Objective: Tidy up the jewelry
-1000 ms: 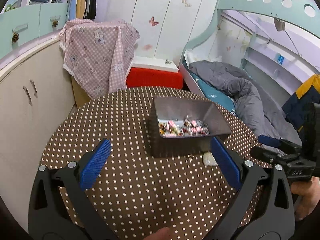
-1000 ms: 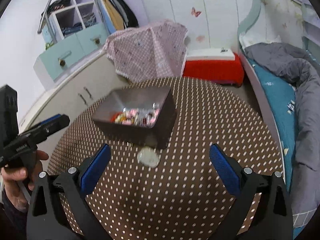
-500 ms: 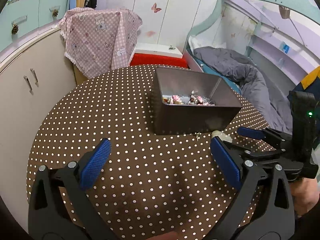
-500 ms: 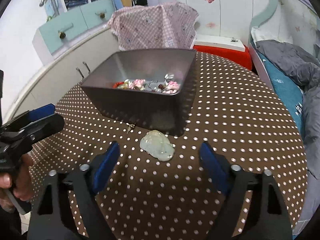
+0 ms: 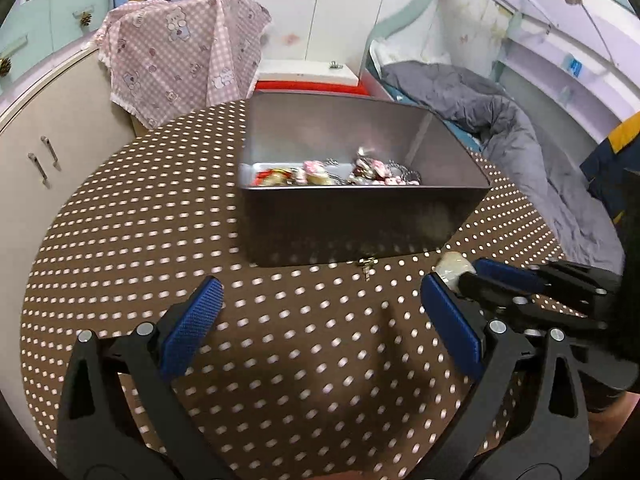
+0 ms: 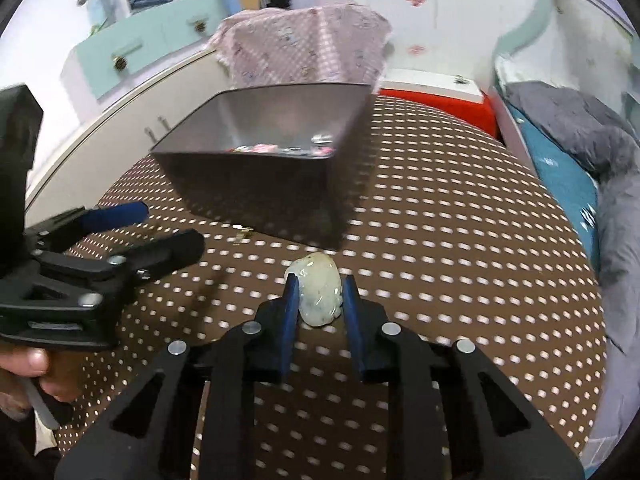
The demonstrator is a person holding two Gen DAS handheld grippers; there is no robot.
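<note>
The right gripper [image 6: 319, 294] is closed on a pale green stone pendant [image 6: 320, 294], its blue pads pressed against either side of it just above the polka-dot table [image 6: 440, 260]. The pendant sits close to the near corner of the grey metal box [image 6: 256, 184], which holds a heap of pink and silver jewelry [image 5: 340, 172] on its floor. A small earring [image 5: 366, 264] lies on the table right at the foot of the box. The left gripper [image 5: 320, 320] hangs in front of the box with its jaws spread wide — nothing between them.
</note>
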